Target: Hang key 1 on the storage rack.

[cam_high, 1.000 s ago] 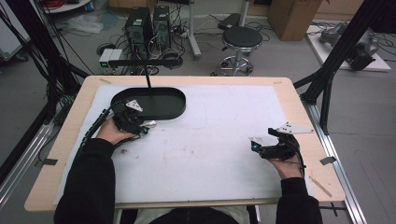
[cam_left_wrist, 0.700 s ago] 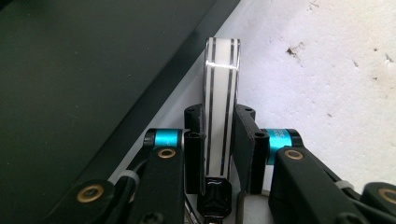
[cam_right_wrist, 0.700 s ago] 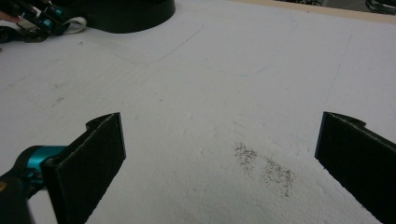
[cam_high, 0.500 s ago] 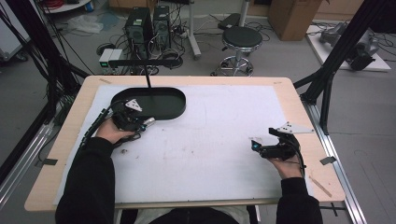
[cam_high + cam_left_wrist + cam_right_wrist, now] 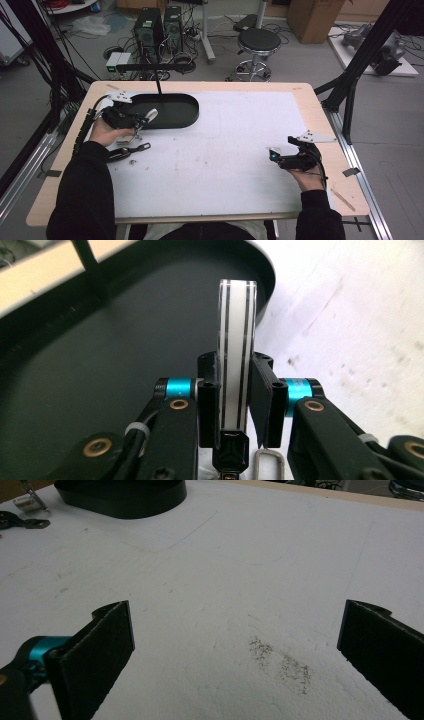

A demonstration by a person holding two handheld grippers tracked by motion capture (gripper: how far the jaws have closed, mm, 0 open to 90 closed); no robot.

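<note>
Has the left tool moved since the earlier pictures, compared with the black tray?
Yes. The left tool, shut on a white striped strip, has lifted and shifted toward the near rim of the black tray.

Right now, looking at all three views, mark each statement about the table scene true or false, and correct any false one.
1. The left hand-held gripper is shut on a white strip with two black lines. True.
2. The right hand-held gripper grips a dark tool. False: its jaws stand wide apart over bare white foam.
3. The black oval tray lies at the table's right. False: it is at the far left.
4. A dark tool lies on the foam near the left forearm. True.
</note>
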